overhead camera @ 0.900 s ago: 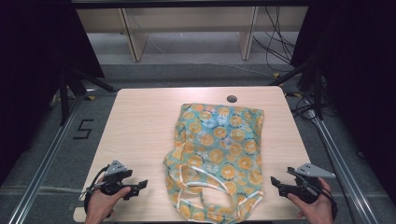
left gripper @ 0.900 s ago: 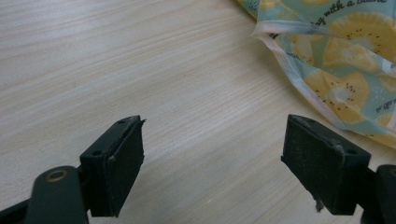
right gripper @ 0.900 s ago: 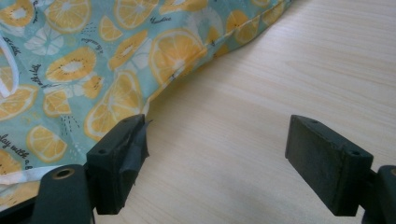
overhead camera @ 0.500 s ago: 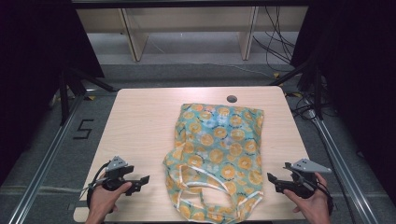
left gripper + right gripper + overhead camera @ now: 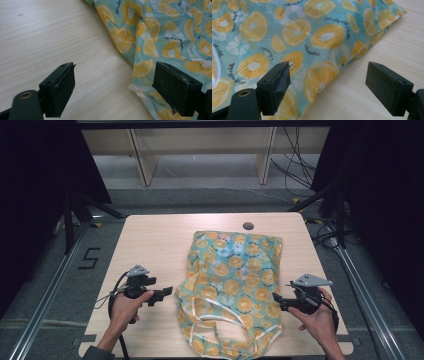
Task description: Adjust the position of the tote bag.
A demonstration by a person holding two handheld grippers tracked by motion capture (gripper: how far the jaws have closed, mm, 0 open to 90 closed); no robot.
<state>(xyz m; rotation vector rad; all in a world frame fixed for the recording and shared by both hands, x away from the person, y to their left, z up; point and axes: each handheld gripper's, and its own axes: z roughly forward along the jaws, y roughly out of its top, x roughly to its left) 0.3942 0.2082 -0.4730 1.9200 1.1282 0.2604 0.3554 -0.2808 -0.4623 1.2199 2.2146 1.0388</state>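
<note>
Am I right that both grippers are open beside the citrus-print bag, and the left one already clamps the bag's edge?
Not quite. The left gripper clamps nothing: in the left gripper view its jaws stand wide apart over the table, with the edge of the citrus-print bag near one jaw but not pinched. The right gripper is open beside the bag too, as you said.

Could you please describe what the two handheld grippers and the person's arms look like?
Both the left gripper and right gripper are black, each with two blocky rectangular jaws with flat dark pads, topped by a grey three-cornered plate. Black cables trail from each. The forearms look bare; a dark sleeve edge shows at the left arm.
</note>
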